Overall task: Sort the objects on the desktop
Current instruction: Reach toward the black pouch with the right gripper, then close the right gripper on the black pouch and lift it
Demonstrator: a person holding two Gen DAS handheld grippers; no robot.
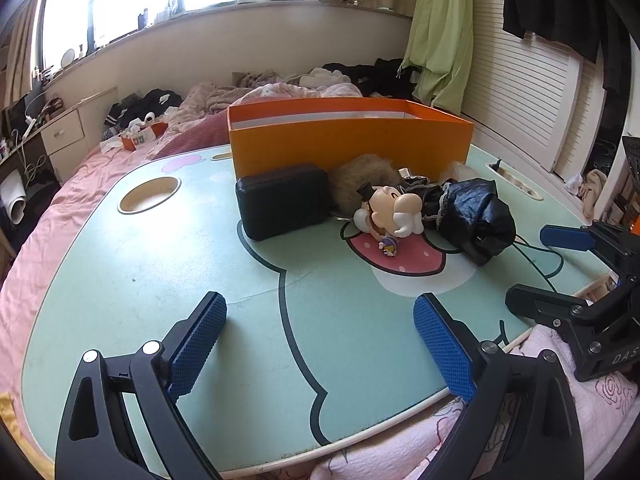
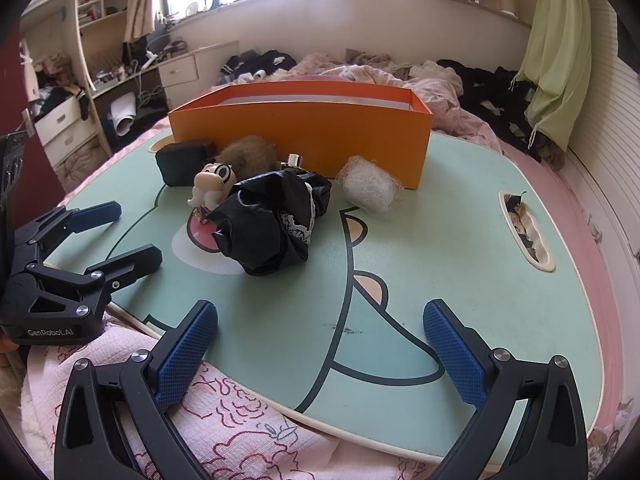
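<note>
An orange box [image 1: 348,140] [image 2: 300,128] stands open at the back of the green lap table [image 1: 160,272] [image 2: 460,248]. In front of it lie a black case [image 1: 284,200] [image 2: 180,166], a brown fur ball [image 1: 364,180] [image 2: 248,154], a cartoon figurine [image 1: 394,210] [image 2: 212,188], a crumpled black cloth [image 1: 476,216] [image 2: 272,220] and a white fibre ball [image 2: 368,188]. My left gripper [image 1: 320,336] [image 2: 120,232] is open and empty over the near table edge. My right gripper [image 2: 320,344] [image 1: 532,268] is open and empty, near the front edge.
A tiny purple toy [image 1: 388,246] lies by the figurine. The table has a round cup hole [image 1: 149,194] and a slot [image 2: 526,232] holding bits. It rests on a pink bed with clothes behind; drawers [image 2: 180,72] stand at the left.
</note>
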